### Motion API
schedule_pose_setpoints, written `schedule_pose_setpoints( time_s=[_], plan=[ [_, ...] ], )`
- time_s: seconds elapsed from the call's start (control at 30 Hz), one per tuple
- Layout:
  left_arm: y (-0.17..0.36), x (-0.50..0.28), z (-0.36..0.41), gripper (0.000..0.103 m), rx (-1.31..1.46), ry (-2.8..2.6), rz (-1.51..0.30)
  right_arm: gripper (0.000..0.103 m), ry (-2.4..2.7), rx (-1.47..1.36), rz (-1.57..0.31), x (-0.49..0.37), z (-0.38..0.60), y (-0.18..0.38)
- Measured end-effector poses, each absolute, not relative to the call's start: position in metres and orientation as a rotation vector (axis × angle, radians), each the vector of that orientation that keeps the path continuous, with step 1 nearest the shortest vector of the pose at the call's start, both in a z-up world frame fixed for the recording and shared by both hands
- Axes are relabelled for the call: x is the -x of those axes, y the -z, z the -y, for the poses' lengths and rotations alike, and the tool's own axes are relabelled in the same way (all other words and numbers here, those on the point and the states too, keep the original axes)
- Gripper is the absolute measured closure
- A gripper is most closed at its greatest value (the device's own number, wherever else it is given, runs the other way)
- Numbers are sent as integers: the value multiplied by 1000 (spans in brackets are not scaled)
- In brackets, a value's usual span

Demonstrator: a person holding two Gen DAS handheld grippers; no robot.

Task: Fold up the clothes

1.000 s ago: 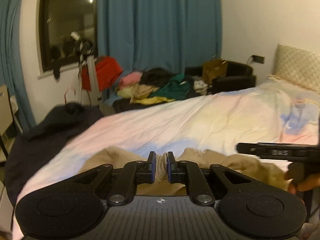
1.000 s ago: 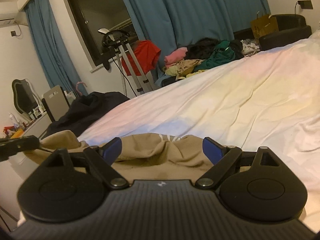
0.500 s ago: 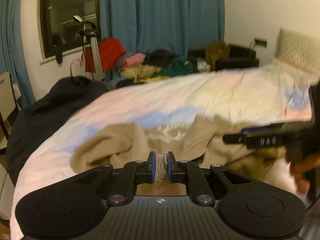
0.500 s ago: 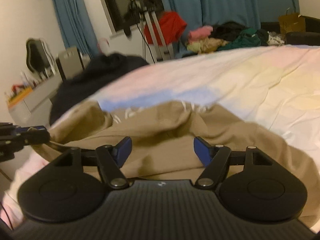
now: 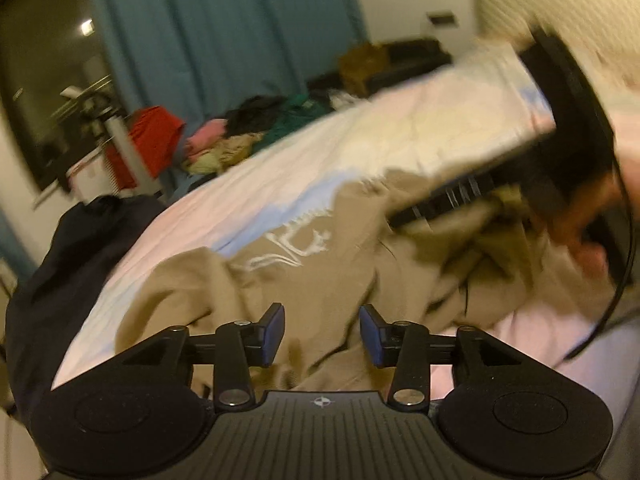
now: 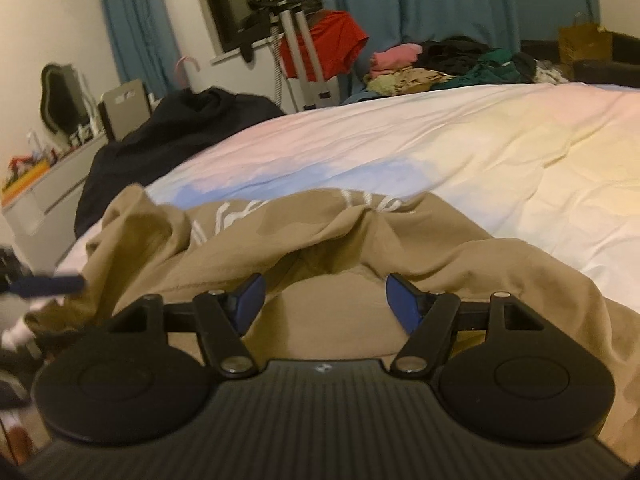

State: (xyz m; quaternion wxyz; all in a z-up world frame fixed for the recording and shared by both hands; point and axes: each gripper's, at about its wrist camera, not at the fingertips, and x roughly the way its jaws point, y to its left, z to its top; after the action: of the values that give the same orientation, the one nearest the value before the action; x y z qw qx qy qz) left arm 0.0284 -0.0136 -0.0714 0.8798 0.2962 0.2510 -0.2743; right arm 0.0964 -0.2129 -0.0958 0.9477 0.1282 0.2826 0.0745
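A tan garment (image 5: 320, 276) with a white print lies crumpled on the pastel bedsheet (image 5: 420, 140). My left gripper (image 5: 322, 334) hovers low over its near edge. Its jaws are opening, with cloth beneath the gap and the blue pads (image 5: 274, 332) not pressing on it. My right gripper (image 6: 326, 302) stands open over a hollow fold of the same garment (image 6: 400, 232), nothing pinched. In the left wrist view the right gripper (image 5: 460, 200) and the hand (image 5: 588, 248) holding it appear blurred at the right, above the cloth. A left fingertip (image 6: 48, 284) shows at the left edge of the right wrist view.
A dark garment heap (image 6: 172, 136) sits at the bed's far left corner. Beyond the bed lie a pile of mixed clothes (image 6: 440, 64), a red cloth on a metal stand (image 6: 324, 44), teal curtains (image 5: 224, 40) and a dresser with a mirror (image 6: 60, 92).
My left gripper let go of the bunched cloth it was pinching and its jaws spread as it sank toward the bed. My right gripper lowered and its jaws narrowed a little. The garment settled onto the sheet.
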Motion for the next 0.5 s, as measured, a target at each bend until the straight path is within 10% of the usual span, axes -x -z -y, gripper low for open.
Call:
schedule_pose_setpoints(
  time_s=[0.13, 0.27, 0.5],
  plan=[
    [96, -35, 29, 59, -758, 518, -524, 33, -145, -289, -558, -95, 218, 94],
    [86, -42, 20, 97, -694, 447, -475, 33, -150, -286, -548, -92, 217, 92],
    [25, -36, -17, 99, -331, 446, -283, 32, -188, -210, -439, -77, 203, 81]
  ],
)
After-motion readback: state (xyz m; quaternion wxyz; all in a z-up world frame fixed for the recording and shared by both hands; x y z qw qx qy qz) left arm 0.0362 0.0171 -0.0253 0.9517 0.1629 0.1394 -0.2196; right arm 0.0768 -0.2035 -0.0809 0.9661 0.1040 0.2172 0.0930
